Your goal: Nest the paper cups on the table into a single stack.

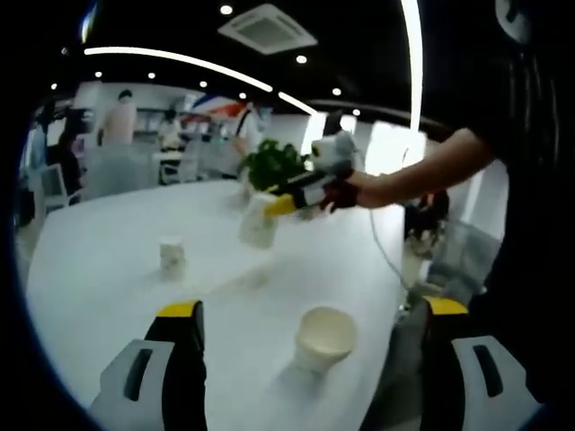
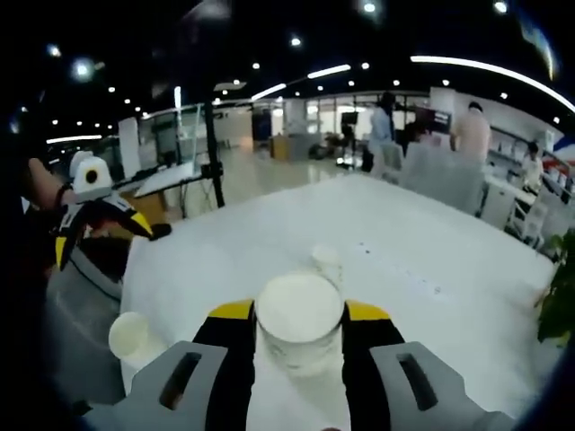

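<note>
1. The held paper cup (image 2: 299, 316) sits low centre in the right gripper view, clamped by the right gripper (image 2: 300, 334) at mid-wall; thin paper likely dents, so grip gently.
2. The near cup (image 1: 324, 338) stands lower centre, the far cup (image 1: 172, 256) left of centre.
3. The left gripper (image 1: 310, 328) gapes wide, empty.
4. The white table (image 1: 108, 242) spreads across the frame.

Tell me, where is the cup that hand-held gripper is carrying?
In the right gripper view the paper cup sits clamped in the right hand-held gripper, held above the white table; another cup stands near the table's edge.
</note>
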`<state>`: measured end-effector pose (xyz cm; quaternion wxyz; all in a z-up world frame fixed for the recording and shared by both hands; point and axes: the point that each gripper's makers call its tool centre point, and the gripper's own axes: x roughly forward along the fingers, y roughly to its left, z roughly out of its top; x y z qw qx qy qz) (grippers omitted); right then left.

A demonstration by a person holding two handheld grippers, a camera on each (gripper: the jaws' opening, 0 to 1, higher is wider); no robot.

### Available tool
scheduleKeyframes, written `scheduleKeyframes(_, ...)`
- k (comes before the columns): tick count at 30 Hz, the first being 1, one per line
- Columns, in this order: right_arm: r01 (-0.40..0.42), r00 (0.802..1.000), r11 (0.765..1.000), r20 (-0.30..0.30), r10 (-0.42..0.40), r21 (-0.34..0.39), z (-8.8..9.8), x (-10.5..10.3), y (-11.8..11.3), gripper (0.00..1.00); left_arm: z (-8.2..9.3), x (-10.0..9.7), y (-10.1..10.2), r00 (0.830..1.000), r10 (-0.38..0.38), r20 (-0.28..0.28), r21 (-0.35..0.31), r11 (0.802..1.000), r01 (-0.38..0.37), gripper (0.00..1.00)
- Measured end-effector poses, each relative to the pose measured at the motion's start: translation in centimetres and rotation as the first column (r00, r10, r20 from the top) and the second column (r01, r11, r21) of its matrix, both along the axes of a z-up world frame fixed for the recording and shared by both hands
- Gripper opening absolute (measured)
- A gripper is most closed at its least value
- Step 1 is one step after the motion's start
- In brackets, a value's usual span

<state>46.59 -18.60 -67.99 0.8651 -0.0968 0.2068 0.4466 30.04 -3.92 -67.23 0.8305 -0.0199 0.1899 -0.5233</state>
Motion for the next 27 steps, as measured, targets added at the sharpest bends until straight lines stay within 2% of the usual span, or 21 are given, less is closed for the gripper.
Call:
scheduleKeyframes(13, 0.002, 1.0, 1.0, 0.014, -0.002, 0.026, 1.6, -2.4, 0.2, 0.34, 0.2, -0.2, 0.3, 1.0, -0.003, 0.004, -0.003, 1.0, 0.003, 0.99)
scheduleKeyframes(27, -0.007, 1.0, 0.998, 0.012, 0.007, 0.062, 2.5, -5.0, 1.0, 0.34, 0.3, -0.4, 0.0, 1.0, -0.014, 0.006, -0.003, 1.0, 0.014, 0.99)
